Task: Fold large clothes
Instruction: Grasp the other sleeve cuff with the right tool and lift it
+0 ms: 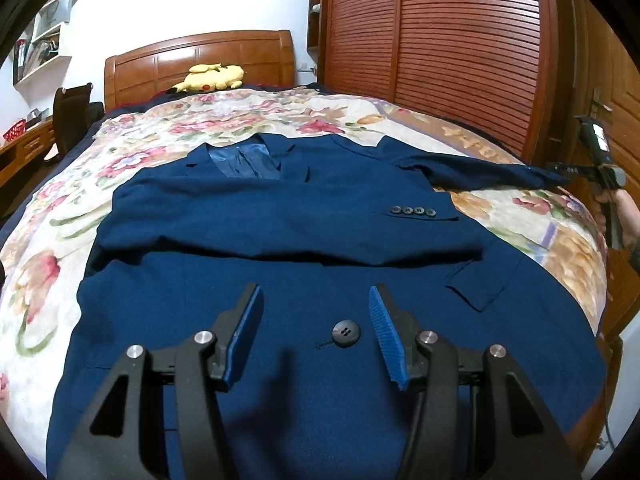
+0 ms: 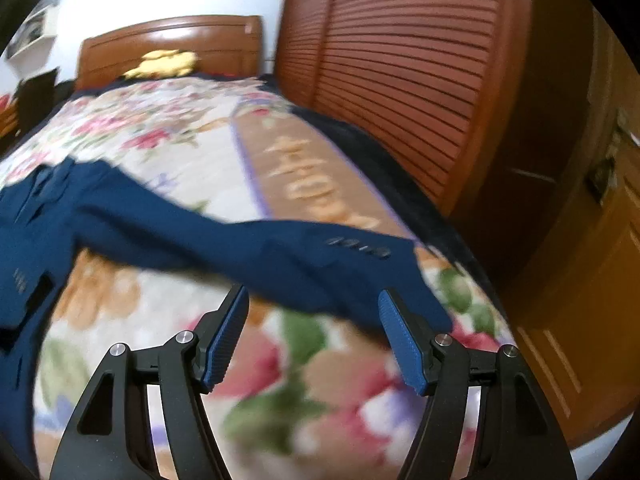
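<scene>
On floral bedspread [image 1: 52, 248]: navy wool blazer [image 1: 320, 240] face-up, one sleeve folded across, other sleeve [image 2: 248, 256] outstretched for folding; left gripper [image 1: 316, 300] and right gripper [image 2: 314, 304] fingers apart, empty.

My left gripper [image 1: 316, 300] is matte black plastic, its two forked arms pinned with round silver screws, its fingers [image 1: 245, 336] faced with ribbed blue rubber pads. My right gripper [image 2: 314, 304] is built the same: black arms, silver screws, blue ribbed fingers [image 2: 400, 344].
</scene>
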A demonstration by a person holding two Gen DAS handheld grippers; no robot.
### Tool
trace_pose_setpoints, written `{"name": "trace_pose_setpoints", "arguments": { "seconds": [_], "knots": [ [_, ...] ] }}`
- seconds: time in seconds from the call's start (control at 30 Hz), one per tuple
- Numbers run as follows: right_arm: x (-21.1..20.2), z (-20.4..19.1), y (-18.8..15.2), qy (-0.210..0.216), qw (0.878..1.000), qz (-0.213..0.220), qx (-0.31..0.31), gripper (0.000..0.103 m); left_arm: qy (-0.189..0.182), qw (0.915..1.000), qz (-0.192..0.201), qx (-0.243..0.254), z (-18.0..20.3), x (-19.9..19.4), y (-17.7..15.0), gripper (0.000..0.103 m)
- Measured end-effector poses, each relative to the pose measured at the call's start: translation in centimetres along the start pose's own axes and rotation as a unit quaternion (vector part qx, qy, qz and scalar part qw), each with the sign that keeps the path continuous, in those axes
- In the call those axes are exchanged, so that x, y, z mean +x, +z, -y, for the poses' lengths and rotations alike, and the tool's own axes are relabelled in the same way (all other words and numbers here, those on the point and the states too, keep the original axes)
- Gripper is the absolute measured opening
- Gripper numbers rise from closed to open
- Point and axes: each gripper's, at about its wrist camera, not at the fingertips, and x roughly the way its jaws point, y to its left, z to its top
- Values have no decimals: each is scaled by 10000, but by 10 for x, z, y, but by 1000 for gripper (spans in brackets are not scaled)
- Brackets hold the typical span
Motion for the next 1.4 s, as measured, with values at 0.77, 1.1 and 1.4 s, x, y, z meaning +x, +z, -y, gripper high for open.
{"name": "trace_pose_setpoints", "arguments": {
  "seconds": [0.77, 1.1, 1.4],
  "knots": [
    [48, 38, -1, 136, 9943, -874, 601, 13, 147, 9996, 81, 221, 7, 5, -10, 54],
    [-70, 5, 57, -62, 9983, 548, 192, 10, -23, 9998, 214, 17, -6, -16, -10, 54],
    [-144, -51, 100, 52, 9907, 1345, -185, 9, 81, 9994, 334, -35, -26, -39, -12, 54]
  ]
}}
